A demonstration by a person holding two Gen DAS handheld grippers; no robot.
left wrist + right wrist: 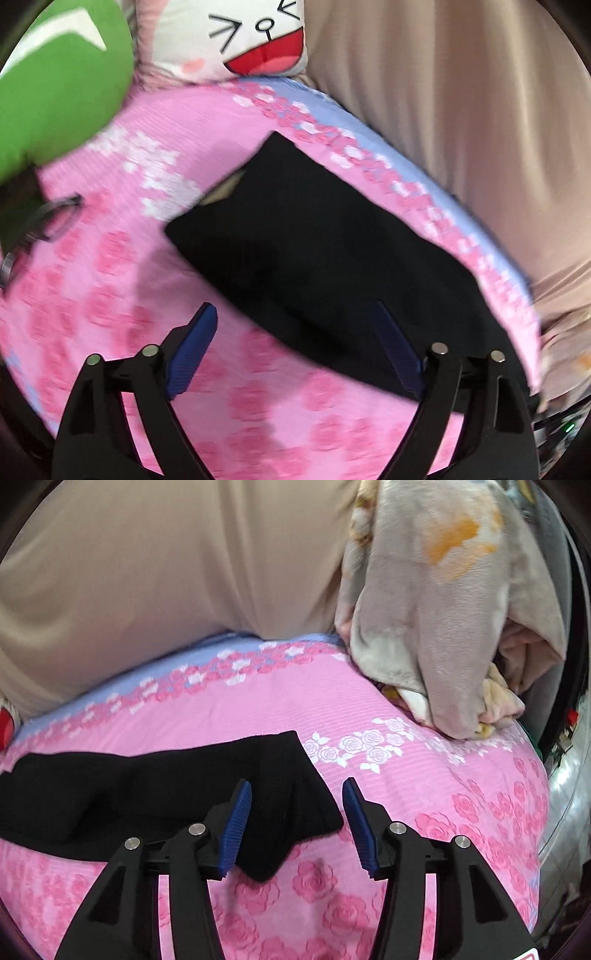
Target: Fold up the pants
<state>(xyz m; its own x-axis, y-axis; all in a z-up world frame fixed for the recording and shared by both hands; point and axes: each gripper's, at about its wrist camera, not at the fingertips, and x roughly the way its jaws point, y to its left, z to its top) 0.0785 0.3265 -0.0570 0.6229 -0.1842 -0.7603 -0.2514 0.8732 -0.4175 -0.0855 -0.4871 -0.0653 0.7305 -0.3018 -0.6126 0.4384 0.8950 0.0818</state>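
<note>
Two views split the room: only the left wrist shows a cartoon pillow, only the right a grey blanket. Folded pants lie on the pink sheet, long axis diagonal there. Both the left gripper and right gripper gape, gripping nothing.

My left wrist view looks steeply down, close over the black pants on the pink bedsheet, right wrist view shallower, facing the beige curtain, both share pants, sheet, curtain
</note>
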